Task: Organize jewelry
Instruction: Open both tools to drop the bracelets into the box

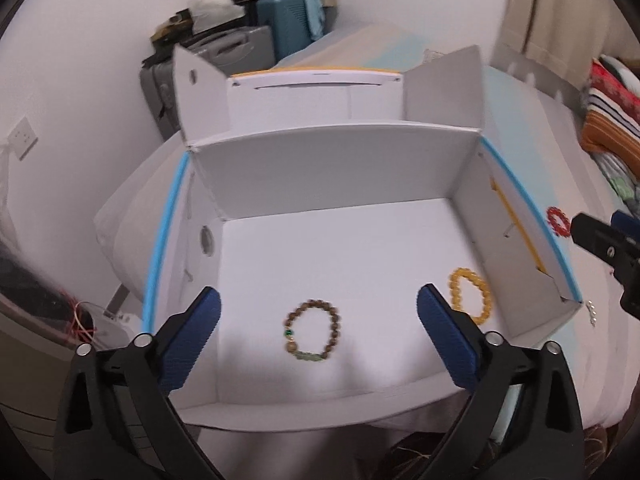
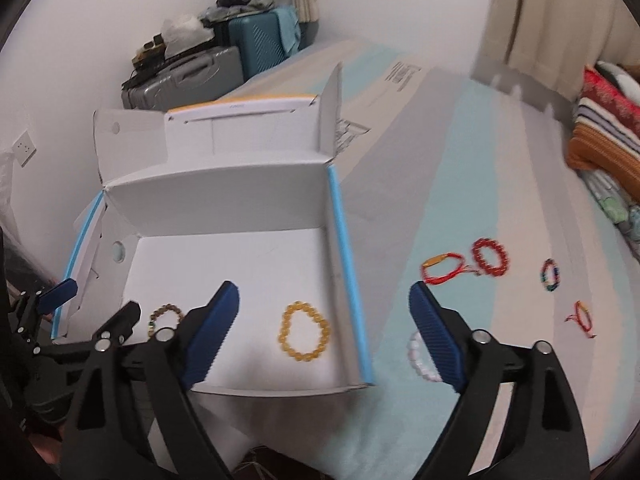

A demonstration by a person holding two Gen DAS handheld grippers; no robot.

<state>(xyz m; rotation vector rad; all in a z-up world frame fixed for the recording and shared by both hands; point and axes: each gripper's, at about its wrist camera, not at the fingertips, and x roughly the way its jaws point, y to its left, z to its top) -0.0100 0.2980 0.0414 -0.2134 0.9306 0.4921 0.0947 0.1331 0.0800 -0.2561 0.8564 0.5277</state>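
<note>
Two bracelets are lying inside the open white box [image 1: 332, 248], which is being kept on the bed [image 2: 460, 184] with its flaps raised, presumably so that jewelry can be dropped in from above. Toward the left of the box floor, the brown beaded bracelet [image 1: 313, 330] is resting flat beneath the left claw [image 1: 319, 338], whose jaws are being held wide apart with nothing gripped between them. Further right, near the box's right wall, the yellow beaded bracelet [image 2: 304, 330] is lying free under the right claw [image 2: 325, 334], which is likewise being held wide open and empty.

Outside the box, on the bed cover to the right, five more pieces are waiting to be collected, judging by the task: a white beaded bracelet [image 2: 416, 354] partly hidden behind the right claw's finger, a red cord bracelet [image 2: 442, 268], a red beaded bracelet [image 2: 490, 258], a multicoloured beaded bracelet [image 2: 551, 275] and a small red string piece [image 2: 582, 318]. Seven pieces are being counted in all.
</note>
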